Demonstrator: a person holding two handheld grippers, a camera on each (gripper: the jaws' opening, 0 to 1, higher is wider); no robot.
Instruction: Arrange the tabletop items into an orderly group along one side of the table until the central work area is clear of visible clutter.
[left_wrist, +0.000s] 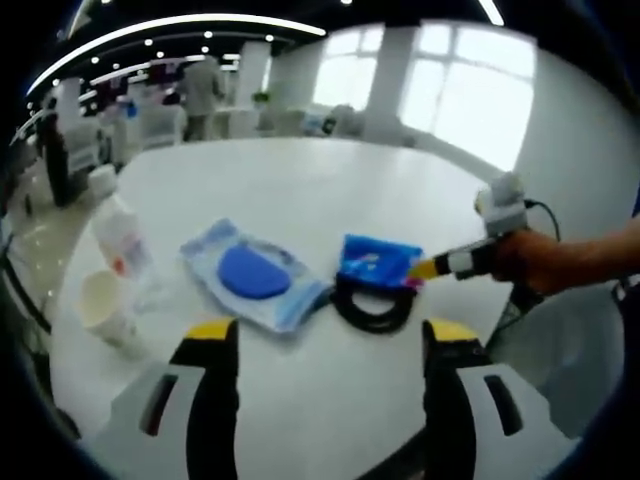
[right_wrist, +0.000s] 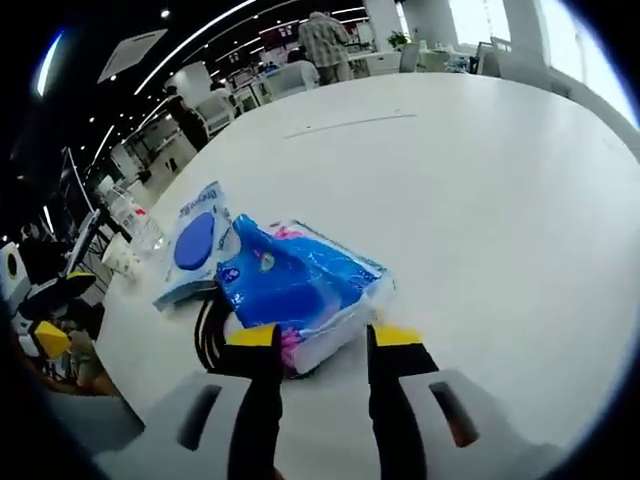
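A blue tissue pack (right_wrist: 300, 280) lies on the white round table (right_wrist: 480, 200), partly over a coil of black cable (right_wrist: 208, 330). My right gripper (right_wrist: 325, 338) has its jaws narrowed on the pack's near edge, which fills the gap between them. In the left gripper view the same right gripper (left_wrist: 432, 268) reaches in from the right, held by a hand, touching the tissue pack (left_wrist: 378, 260) above the cable (left_wrist: 375, 308). A light-blue wipes pack (left_wrist: 250, 272) with a blue oval lid lies to the left. My left gripper (left_wrist: 330, 335) is wide open over bare table.
A clear plastic bottle (left_wrist: 125, 245) and a paper cup (left_wrist: 105, 305) stand near the table's left edge, also seen as the bottle (right_wrist: 135, 220) and cup (right_wrist: 122, 258). The far half of the table (left_wrist: 300, 180) is bare. Chairs and people stand beyond it.
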